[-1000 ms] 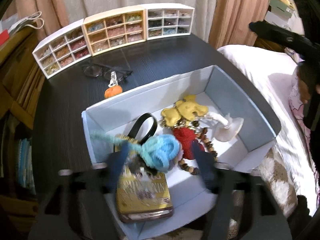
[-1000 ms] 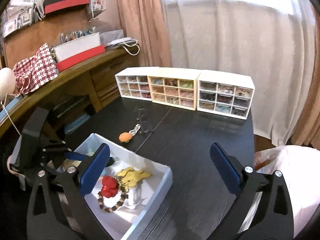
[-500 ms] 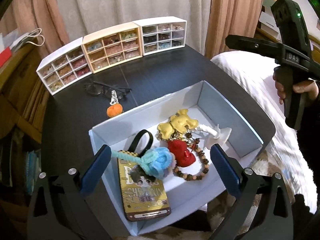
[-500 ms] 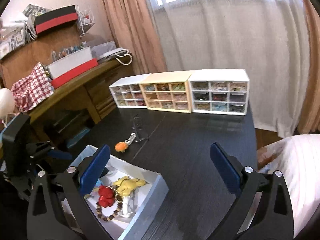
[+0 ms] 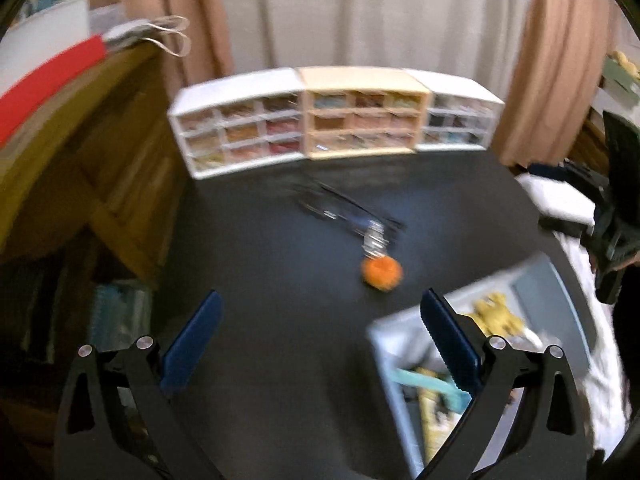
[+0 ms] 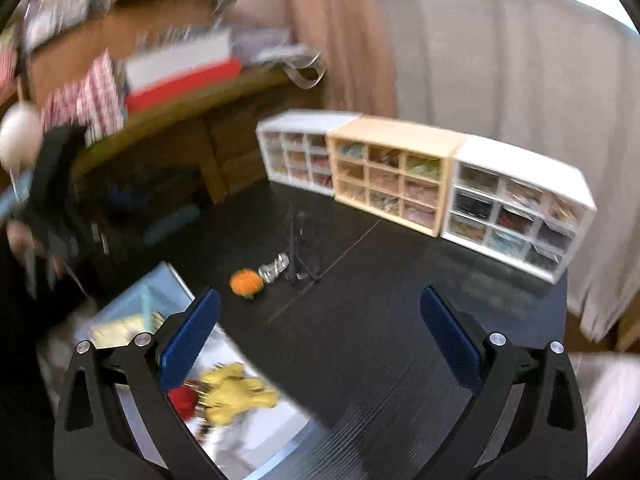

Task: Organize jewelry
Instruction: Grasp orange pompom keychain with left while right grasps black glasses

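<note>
Daylit sheer curtain [image 6: 500,60] flanked by pinkish drapes [image 6: 340,32]; wooden sideboard [image 6: 168,140] beside the dark worktop [image 6: 380,320].

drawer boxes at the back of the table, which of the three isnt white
The middle drawer box: its frame is pale wood-tan, while the left drawer box and right drawer box beside it are white.

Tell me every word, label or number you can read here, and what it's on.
None can be read.
Yellow card in the box: print too blurred to read.
Drawer units: no labels legible; only blurred contents show.
Red and white boxes on the shelf: no readable text.
</note>
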`<state>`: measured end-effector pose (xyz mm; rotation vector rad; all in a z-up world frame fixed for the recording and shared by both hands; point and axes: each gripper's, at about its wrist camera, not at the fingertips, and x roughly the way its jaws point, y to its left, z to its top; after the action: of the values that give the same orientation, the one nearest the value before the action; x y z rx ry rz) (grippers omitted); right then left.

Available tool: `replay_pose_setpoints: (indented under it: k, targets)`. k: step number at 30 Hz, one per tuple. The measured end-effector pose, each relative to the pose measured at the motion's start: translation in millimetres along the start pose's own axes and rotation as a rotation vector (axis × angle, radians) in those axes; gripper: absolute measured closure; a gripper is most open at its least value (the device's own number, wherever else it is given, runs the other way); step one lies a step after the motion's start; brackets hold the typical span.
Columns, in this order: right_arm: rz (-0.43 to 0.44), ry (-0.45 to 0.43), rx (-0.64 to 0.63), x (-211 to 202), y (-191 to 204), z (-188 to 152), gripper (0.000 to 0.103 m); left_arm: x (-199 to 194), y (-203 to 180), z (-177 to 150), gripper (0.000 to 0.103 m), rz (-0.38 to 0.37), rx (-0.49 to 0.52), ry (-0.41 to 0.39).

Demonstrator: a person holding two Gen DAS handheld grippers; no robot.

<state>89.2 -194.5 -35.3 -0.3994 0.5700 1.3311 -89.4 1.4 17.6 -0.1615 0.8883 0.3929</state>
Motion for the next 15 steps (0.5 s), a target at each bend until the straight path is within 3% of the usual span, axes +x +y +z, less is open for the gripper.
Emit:
replay_pose_setpoints:
  k: [3,12,15]
  targets:
    - [0.01,0.096,-0.077,34,6,17,0.007,-3,13,11,0.004,0.014,-0.01,-0.018]
    - [0.052,0.144,-0.068,96,11,62,0.008,13,31,4,0.004,-0.077,-0.062,0.023]
    - [0.029,0.218,-0.092,125,15,69,0.018,24,33,-2,0.004,-0.092,-0.074,0.055]
